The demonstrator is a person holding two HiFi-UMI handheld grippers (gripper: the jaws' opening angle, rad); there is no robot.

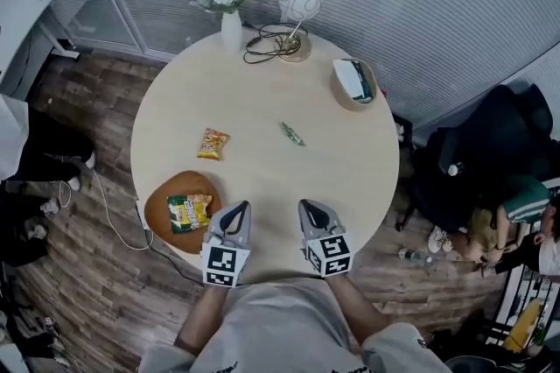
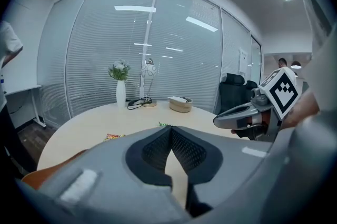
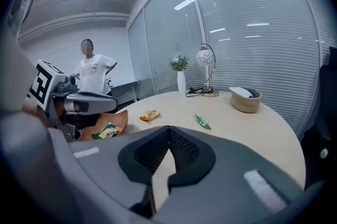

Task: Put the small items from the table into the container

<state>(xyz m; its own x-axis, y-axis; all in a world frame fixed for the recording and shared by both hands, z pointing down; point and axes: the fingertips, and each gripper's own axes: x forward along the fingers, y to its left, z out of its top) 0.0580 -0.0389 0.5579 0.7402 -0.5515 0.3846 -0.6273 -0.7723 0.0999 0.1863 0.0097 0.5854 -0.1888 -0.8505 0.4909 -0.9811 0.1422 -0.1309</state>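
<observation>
Brown container (image 1: 162, 203): sits at the near left edge of the round table (image 1: 262, 100) and holds one yellow-green packet (image 1: 189, 211).

Orange snack packet (image 1: 213, 143): lies flat on the table just beyond the container, not touching it.

Green wrapper (image 1: 292, 133): lies near the table centre, well apart from the orange snack packet.

Left gripper (image 1: 237, 208): jaws closed and empty, just beside the container's right edge.

Right gripper (image 1: 311, 207): jaws closed (tips meeting, nothing between them), over the near table edge.

Far side: wicker basket (image 1: 353, 83), vase (image 1: 230, 30), lamp (image 1: 299, 8).
</observation>
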